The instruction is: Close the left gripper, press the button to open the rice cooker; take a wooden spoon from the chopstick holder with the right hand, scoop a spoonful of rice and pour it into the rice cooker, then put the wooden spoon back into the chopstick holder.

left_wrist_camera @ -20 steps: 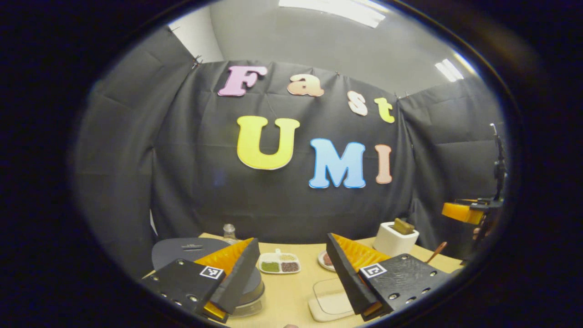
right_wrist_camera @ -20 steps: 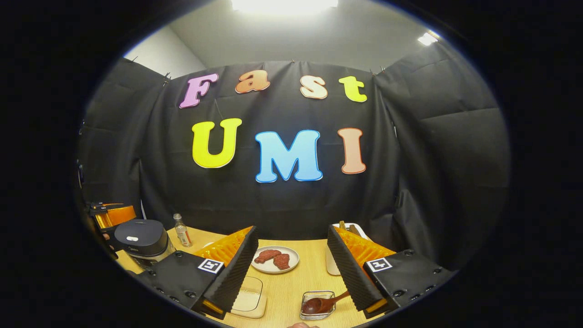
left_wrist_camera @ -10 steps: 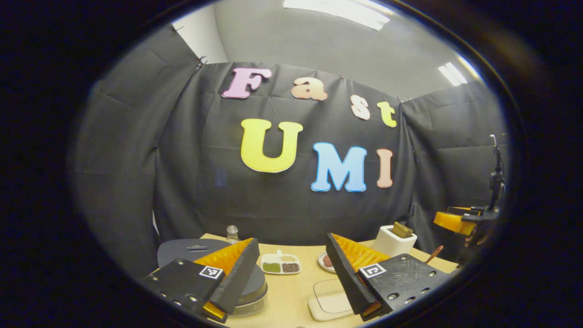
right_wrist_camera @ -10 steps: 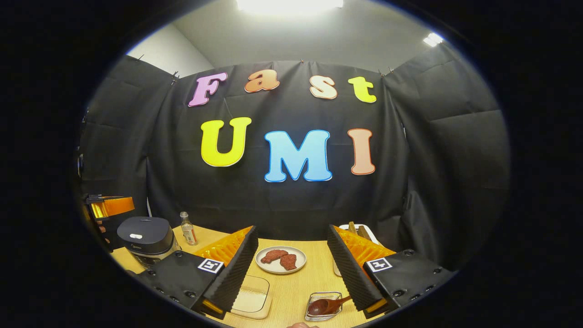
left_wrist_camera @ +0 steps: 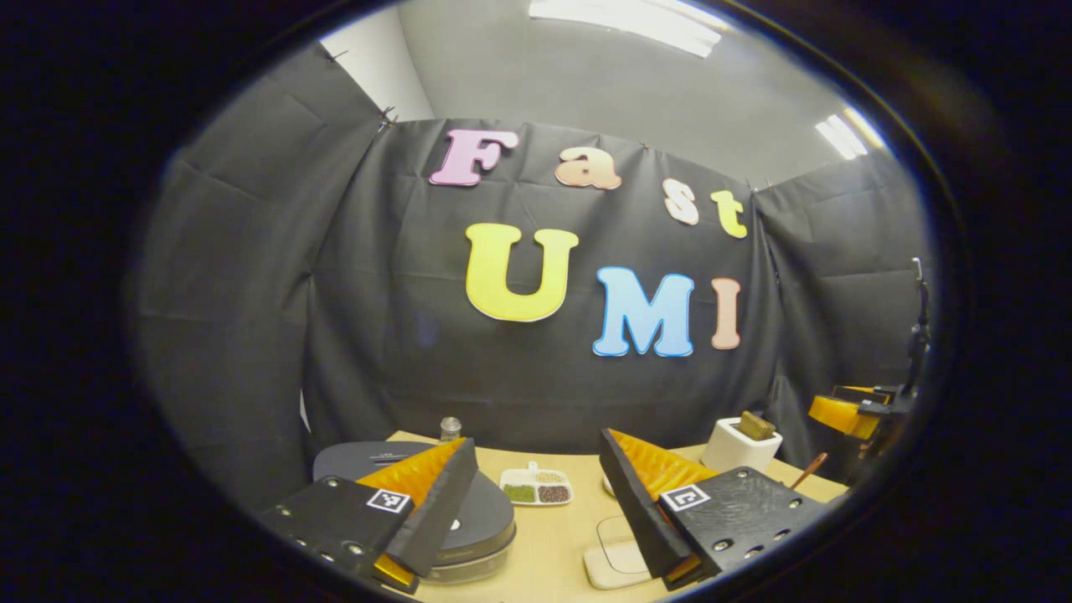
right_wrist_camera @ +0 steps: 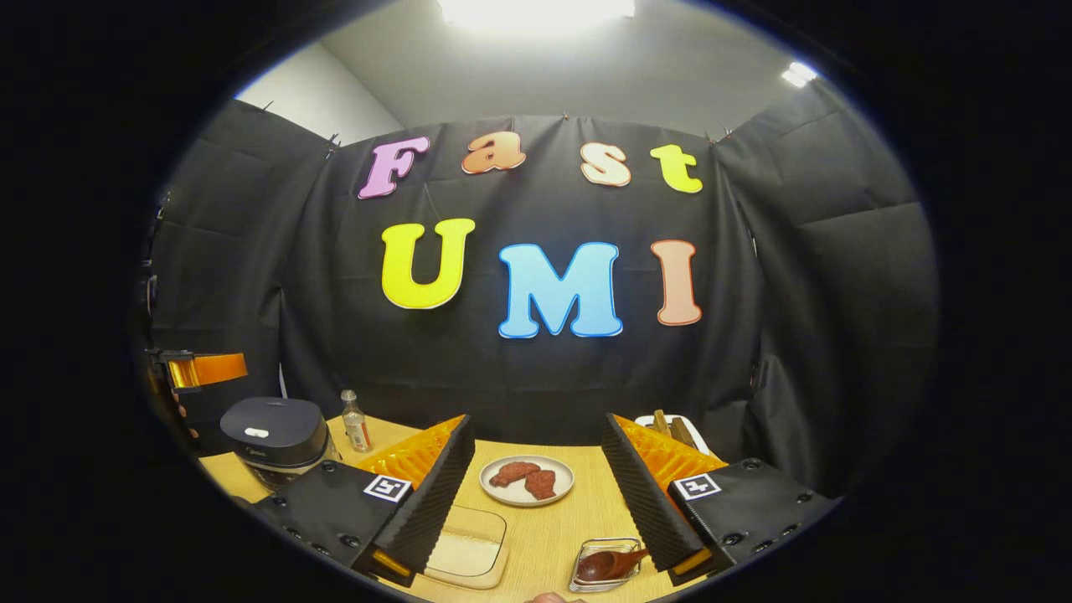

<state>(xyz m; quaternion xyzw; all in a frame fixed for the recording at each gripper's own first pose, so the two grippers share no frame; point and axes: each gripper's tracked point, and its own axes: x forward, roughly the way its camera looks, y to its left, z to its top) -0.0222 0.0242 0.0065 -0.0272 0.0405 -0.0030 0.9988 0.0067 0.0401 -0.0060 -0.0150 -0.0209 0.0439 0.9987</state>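
On the counter [left_wrist_camera: 553, 536] the cooker [left_wrist_camera: 469, 519] is sitting just under our left tool [left_wrist_camera: 529, 502], and its lid is still down. Compared with a second ago, the cooker is now appearing larger and more toward the middle between the fingers in the left gripper view, so we are bringing this tool closer to it. The jaws are standing wide apart and holding nothing. We judge this matters, because the task is asking for a clenched tool before pressing the button, and that closing is not yet done.

In the right gripper view, the cooker [right_wrist_camera: 275, 437] is sitting far to the left, near a small bottle [right_wrist_camera: 356, 422]. Our right tool [right_wrist_camera: 536, 502] is also released and empty, and its view is drifting only a little. The holder [left_wrist_camera: 740, 445] is standing at the right back of the counter, with dark utensils sticking out of it. A wooden spoon [right_wrist_camera: 610, 563] is lying in a small glass dish [right_wrist_camera: 605, 565] just beside the right finger, not touching it as far as we can see. A plate [right_wrist_camera: 527, 481] with meat is resting between the fingers, farther back.
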